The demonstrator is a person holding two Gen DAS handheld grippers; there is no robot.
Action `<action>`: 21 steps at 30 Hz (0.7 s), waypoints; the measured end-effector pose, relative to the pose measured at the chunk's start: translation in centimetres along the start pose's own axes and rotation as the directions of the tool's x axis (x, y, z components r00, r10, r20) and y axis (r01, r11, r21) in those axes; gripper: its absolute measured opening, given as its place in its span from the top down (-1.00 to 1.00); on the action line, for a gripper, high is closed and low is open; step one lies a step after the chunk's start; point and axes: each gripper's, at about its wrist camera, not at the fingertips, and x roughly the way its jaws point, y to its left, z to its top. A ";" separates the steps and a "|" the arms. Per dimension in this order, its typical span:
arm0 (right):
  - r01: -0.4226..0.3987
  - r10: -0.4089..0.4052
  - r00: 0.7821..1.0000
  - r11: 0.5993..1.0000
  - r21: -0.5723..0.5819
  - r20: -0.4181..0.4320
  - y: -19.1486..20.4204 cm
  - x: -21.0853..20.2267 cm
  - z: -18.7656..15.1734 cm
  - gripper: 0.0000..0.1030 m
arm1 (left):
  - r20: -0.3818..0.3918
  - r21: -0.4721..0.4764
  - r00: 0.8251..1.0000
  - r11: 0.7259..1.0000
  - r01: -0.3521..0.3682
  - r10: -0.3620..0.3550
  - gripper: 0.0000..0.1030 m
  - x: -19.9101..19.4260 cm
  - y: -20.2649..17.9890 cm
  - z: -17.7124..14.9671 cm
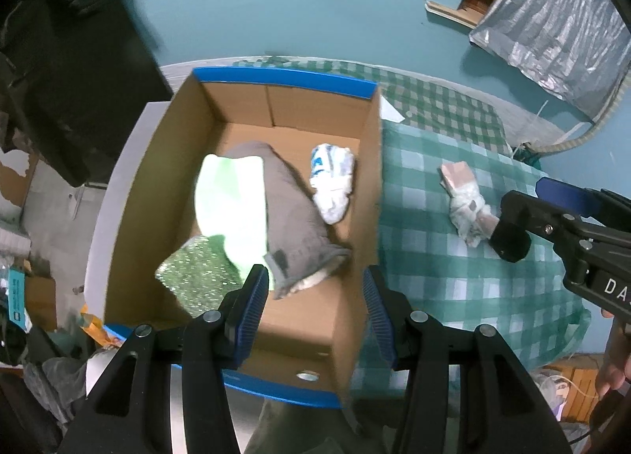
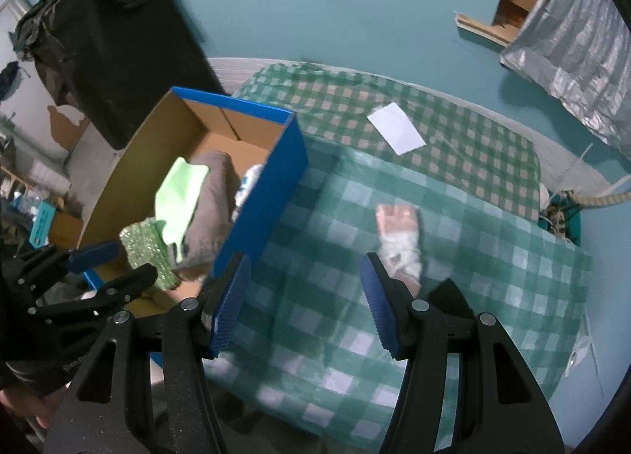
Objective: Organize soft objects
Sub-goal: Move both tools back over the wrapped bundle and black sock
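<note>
A blue-rimmed cardboard box [image 1: 292, 77] [image 2: 272, 194] stands on the left of the checked cloth. Inside it lie a grey cloth [image 1: 292, 209] [image 2: 209, 201], a light green cloth [image 1: 232, 201] [image 2: 179, 198], a green glittery piece [image 1: 197, 276] [image 2: 148, 253] and a white-and-blue bundle [image 1: 331, 182]. A pink-and-white soft bundle [image 1: 465, 201] [image 2: 398, 233] lies on the cloth right of the box. My left gripper [image 1: 315, 312] is open above the box's near end. My right gripper [image 2: 305, 296] is open and empty just short of the pink bundle; it also shows in the left wrist view [image 1: 524, 217].
The green checked cloth [image 2: 453, 316] covers the table. A white paper [image 2: 396, 127] lies at its far side. A dark bin [image 2: 118, 52] stands behind the box. Silver sheeting [image 2: 572, 44] and cardboard sit on the teal floor at far right.
</note>
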 end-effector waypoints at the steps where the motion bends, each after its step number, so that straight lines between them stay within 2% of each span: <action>1: 0.002 -0.002 1.000 1.000 0.004 -0.001 -0.4 -0.1 -0.2 -0.13 | 0.000 0.002 1.000 1.000 0.001 -0.001 0.01 0.0 -0.3 0.0; 12: 0.044 -0.043 0.999 0.998 0.037 -0.013 -5.0 -0.7 -2.4 -0.13 | 0.001 0.040 1.000 0.999 0.021 -0.021 0.01 0.3 -4.0 0.1; 21: 0.051 -0.047 0.997 0.996 0.070 -0.059 -10.2 0.5 -4.8 -0.13 | -0.025 0.087 0.999 0.996 0.027 -0.025 0.01 1.7 -7.4 0.4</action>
